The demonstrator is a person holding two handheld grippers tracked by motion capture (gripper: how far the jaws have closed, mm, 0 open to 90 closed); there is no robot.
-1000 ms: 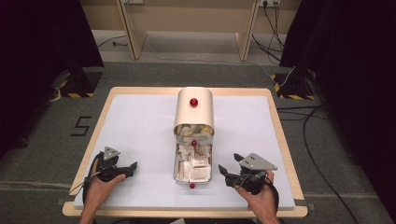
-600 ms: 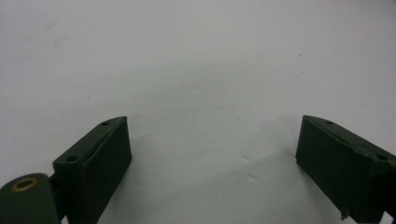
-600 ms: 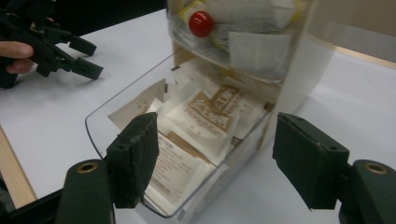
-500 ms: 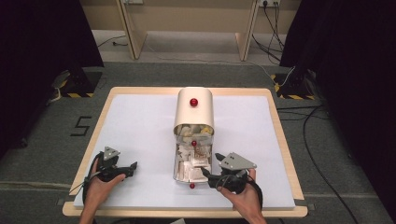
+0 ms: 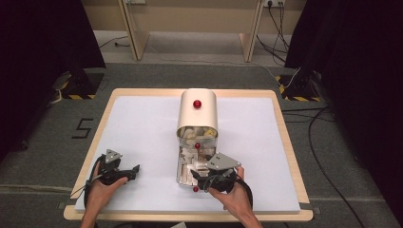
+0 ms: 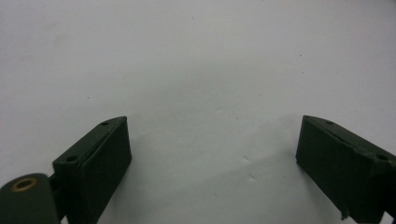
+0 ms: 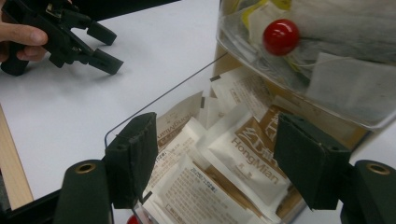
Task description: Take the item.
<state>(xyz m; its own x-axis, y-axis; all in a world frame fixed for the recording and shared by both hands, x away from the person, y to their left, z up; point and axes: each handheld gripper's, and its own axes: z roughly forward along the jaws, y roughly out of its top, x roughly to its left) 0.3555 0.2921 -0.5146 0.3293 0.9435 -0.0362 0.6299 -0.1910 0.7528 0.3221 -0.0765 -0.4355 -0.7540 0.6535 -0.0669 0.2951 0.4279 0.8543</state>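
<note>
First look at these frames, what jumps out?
The tall cream box with a red knob at the table's middle, its clear lower drawer pulled toward the person and crammed with white and brown sachets. The right gripper hovers open over that drawer's near end, jaws straddling the packets. The left gripper rests open on the bare white table, near-left.

box blocks table centre; mat either side free.
</note>
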